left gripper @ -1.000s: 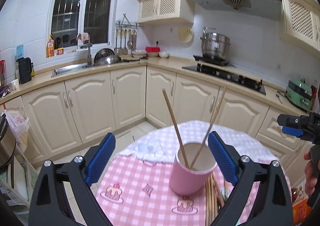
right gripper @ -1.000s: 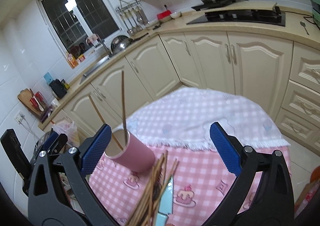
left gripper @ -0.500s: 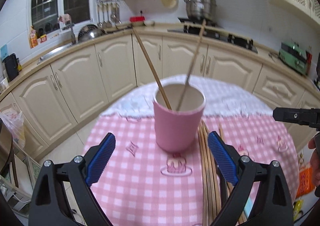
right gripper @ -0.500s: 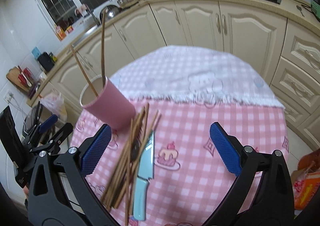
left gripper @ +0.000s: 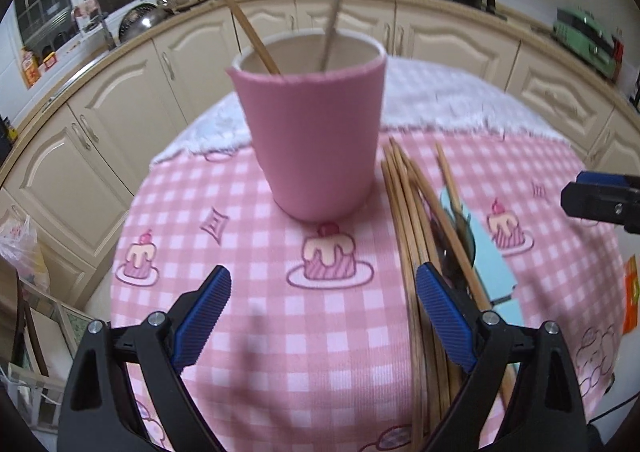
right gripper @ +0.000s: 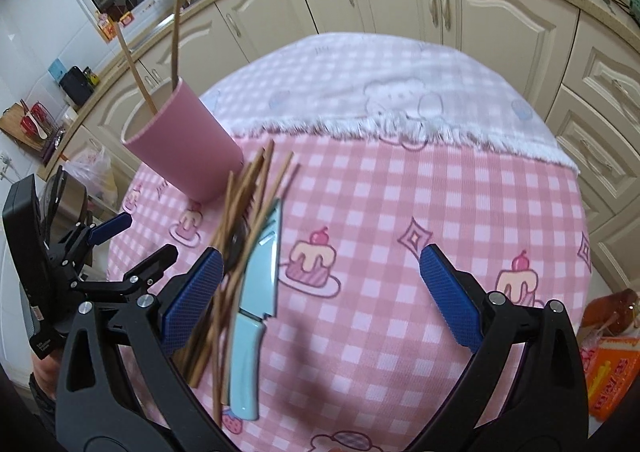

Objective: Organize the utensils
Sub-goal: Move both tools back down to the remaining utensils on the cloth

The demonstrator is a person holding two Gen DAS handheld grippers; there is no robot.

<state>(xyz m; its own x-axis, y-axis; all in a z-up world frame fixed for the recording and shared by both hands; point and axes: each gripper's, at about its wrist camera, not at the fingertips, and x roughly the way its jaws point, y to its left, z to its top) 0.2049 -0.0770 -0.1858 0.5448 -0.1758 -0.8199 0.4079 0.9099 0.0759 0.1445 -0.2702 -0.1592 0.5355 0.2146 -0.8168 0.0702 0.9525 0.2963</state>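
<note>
A pink cup [left gripper: 316, 131] [right gripper: 184, 147] stands on the round table with two chopsticks [left gripper: 240, 17] leaning in it. Beside it lies a bundle of several wooden chopsticks [left gripper: 416, 244] [right gripper: 236, 236] over a dark spoon [right gripper: 236, 246] and a light blue knife [right gripper: 256, 292] [left gripper: 490, 252]. My left gripper [left gripper: 322, 312] is open, low over the cloth just in front of the cup, its right finger above the bundle. My right gripper [right gripper: 320, 292] is open over the knife and the bare cloth to its right; its left finger hangs over the bundle.
The table wears a pink checked cloth [right gripper: 420, 211] with a white towel [right gripper: 400, 91] over its far side. Cream kitchen cabinets [left gripper: 120, 123] curve behind. An orange packet [right gripper: 612, 376] lies low at the right and a plastic bag [left gripper: 20, 248] hangs at the left.
Both grippers have dropped and closed in on the table; the cup and the bundle now loom larger. The jaws stay open and nothing on the table has moved.
</note>
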